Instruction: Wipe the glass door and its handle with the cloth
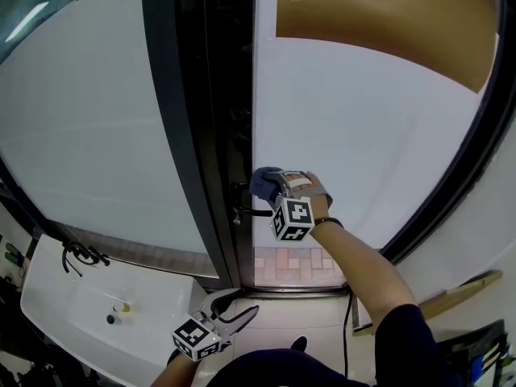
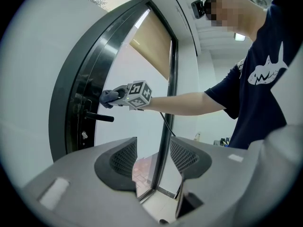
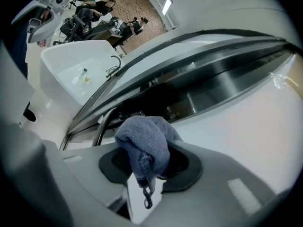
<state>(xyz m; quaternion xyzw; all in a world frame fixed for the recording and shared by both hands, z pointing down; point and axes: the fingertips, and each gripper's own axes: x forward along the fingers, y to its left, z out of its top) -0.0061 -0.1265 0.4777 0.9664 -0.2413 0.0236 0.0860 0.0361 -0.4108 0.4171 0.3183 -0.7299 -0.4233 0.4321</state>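
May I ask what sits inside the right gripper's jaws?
A bunched blue cloth, clamped by the right gripper. It hides the jaws' inner faces.

Seemingly a lab or office workspace: frosted glass door, roller blind, white table, equipment-cluttered desks

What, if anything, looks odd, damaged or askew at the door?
Nothing stands out. The right gripper holds the blue cloth bunched near the door handle; the glass looks intact, and the left gripper hangs open, empty.
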